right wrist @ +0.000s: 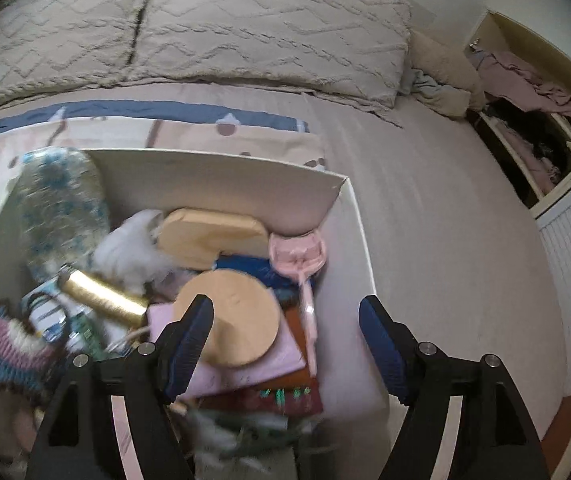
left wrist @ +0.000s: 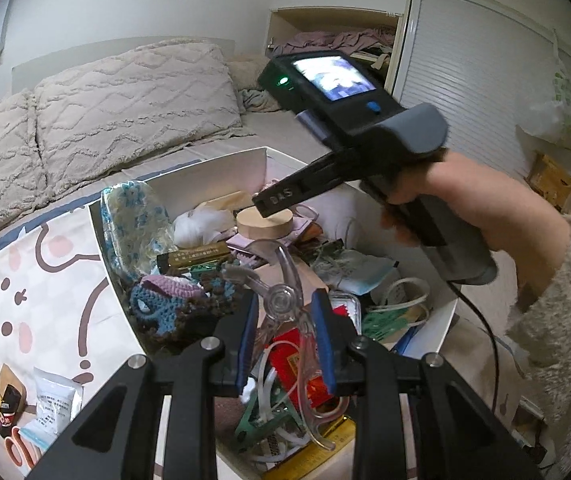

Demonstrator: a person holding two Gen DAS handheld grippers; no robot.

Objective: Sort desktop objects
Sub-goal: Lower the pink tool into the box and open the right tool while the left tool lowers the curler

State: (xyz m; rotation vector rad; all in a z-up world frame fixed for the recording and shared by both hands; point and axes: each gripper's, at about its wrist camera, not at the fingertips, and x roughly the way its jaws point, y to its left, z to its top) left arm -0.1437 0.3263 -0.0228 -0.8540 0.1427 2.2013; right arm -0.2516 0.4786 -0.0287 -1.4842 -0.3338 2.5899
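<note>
A white box (left wrist: pixel 221 168) full of clutter lies on the bed; it also shows in the right wrist view (right wrist: pixel 221 184). My left gripper (left wrist: pixel 285 312) is shut on a clear plastic tool (left wrist: pixel 283 294), held above the box's contents. My right gripper (right wrist: pixel 285 344) is open and empty, hovering over the box above a round wooden disc (right wrist: pixel 233 316). In the left wrist view the right gripper (left wrist: pixel 273 202) reaches in from the right, just over that disc (left wrist: pixel 263 226). A crocheted piece (left wrist: pixel 165 304) and a gold tube (right wrist: pixel 101 290) lie in the box.
A cartoon-print sheet (left wrist: pixel 37 280) left of the box carries small packets (left wrist: pixel 55 396) and orange scissors (left wrist: pixel 17 448). Quilted pillows (left wrist: pixel 125 100) lie behind. A pink scoop (right wrist: pixel 301 256) lies in the box. An open closet (right wrist: pixel 533 120) stands at the right.
</note>
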